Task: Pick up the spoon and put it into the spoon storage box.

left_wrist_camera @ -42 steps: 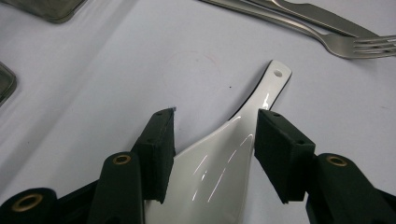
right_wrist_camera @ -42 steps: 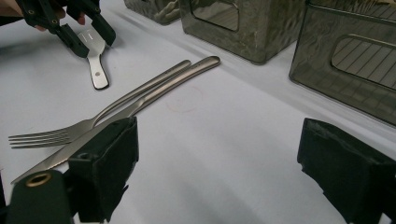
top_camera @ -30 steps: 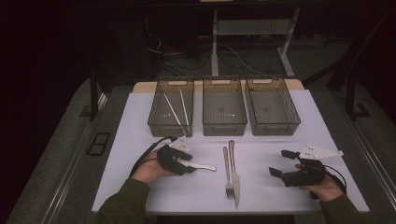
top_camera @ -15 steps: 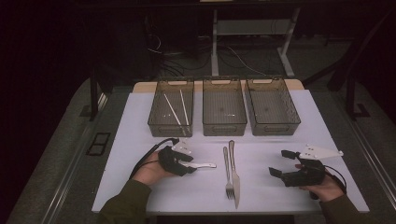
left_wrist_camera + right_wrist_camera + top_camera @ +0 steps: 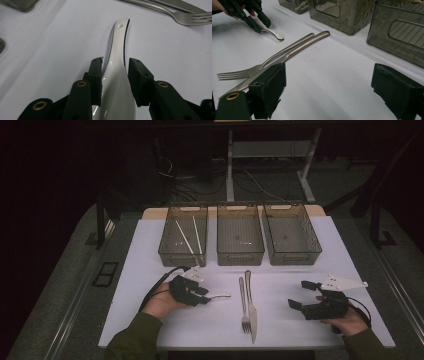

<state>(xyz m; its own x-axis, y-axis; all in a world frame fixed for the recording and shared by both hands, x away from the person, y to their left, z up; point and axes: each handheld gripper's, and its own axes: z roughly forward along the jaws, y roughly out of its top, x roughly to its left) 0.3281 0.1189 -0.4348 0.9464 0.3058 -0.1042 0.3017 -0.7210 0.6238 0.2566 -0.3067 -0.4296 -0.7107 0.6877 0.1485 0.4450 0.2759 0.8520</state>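
Spoon (image 5: 117, 75), white and glossy with a small hole at the tip of its handle, is found lying flat on the white table (image 5: 150, 265) at the left, in front of the leftmost of three clear bins (image 5: 183, 236), in which a pair of pale chopsticks (image 5: 189, 240) can be made out. It is straddled at its broad bowl end by the left gripper (image 5: 206, 295), whose jaws have just been closing; in the left gripper view the left pad seems to touch the bowl's edge while a sliver of table is seen beside the right one, so a firm clamp cannot yet be claimed. The piece is judged light, stiff and probably ceramic or hard plastic, hence slick under the pads and liable to chip if dropped; hold would be better taken where the bowl narrows into the handle, since the rounded sides there give the pads less slope to slide off. Further right, a steel fork (image 5: 243, 306) and knife (image 5: 251, 306) are laid side by side, just touching, at the table's middle. At the far right the right gripper (image 5: 301, 295) is held low over the table with its jaws spread wide and nothing between them.
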